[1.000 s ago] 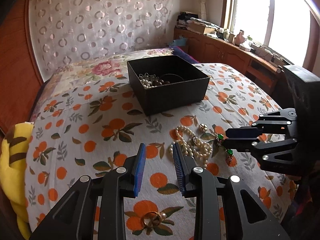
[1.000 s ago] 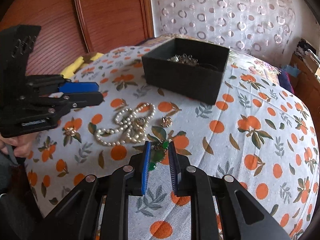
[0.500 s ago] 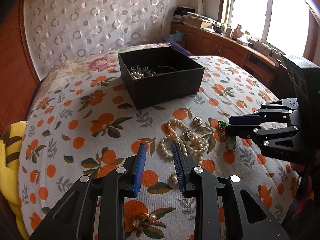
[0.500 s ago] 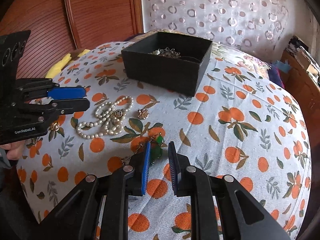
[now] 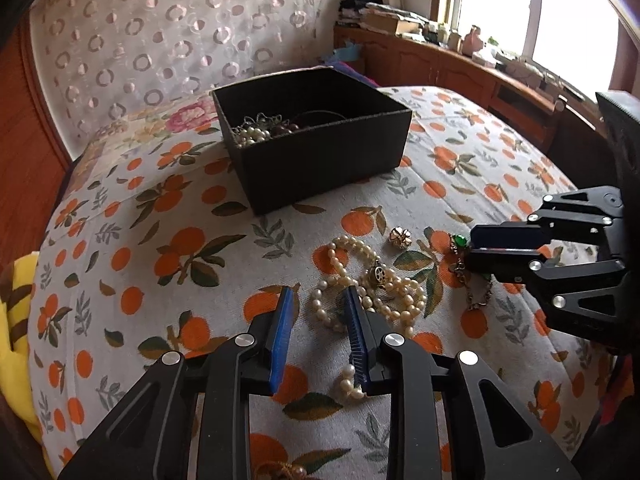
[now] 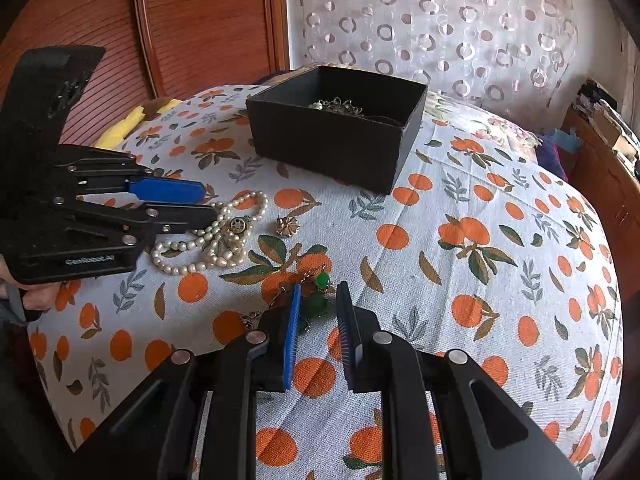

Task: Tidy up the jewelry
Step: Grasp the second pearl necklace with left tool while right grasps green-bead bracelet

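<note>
A black open box [image 5: 320, 160] with pearls and chains inside stands on the orange-print bedspread; it also shows in the right wrist view [image 6: 336, 136]. A tangled pearl necklace [image 5: 372, 284] lies in front of it. My left gripper [image 5: 316, 300] is open, its fingers around the necklace's near end. A small gold flower earring [image 5: 401, 236] lies beside the pearls. A green-stone chain [image 6: 320, 284] lies at my right gripper [image 6: 318, 292], which is open with the stones between its fingers.
A gold ring with a pearl [image 5: 280, 470] lies under my left gripper's body. A yellow plush [image 5: 12, 320] sits at the bed's left edge. A wooden headboard [image 6: 200, 28] and a wooden cabinet [image 5: 460, 68] under the window border the bed.
My left gripper has moved forward and right onto the pearl necklace. My right gripper has moved up over the green-stone chain and opened a little wider.
</note>
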`<state>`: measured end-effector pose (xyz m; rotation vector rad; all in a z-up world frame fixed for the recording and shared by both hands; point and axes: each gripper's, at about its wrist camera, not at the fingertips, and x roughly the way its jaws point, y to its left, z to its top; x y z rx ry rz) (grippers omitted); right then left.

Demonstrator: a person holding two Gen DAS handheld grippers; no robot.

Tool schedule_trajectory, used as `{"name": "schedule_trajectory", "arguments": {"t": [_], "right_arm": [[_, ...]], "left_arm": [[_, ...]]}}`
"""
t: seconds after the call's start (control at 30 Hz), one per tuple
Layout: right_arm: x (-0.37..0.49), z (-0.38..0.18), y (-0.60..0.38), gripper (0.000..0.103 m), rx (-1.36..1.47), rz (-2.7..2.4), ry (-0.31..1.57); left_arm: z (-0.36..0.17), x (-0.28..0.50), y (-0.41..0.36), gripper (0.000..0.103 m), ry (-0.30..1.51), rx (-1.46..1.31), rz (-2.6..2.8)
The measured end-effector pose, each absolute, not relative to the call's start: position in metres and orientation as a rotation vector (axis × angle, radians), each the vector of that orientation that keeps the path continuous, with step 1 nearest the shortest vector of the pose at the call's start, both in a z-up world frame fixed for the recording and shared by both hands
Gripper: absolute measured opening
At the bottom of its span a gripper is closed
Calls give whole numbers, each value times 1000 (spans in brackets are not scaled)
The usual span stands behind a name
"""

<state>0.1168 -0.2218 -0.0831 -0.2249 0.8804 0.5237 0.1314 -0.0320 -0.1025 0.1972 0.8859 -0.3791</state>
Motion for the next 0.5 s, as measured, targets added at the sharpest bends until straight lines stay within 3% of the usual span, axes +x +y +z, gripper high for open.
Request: {"name": "schedule_trajectory", "arguments": {"t": [0.27,0.5], "right_arm": [[116,-83,-221,20,-229,522,879],[116,-83,-221,20,-222,525,881]], "left_arm": [[-103,135,-35,5,879,201,-389],[-83,124,-26,4,784,163,-346]]}}
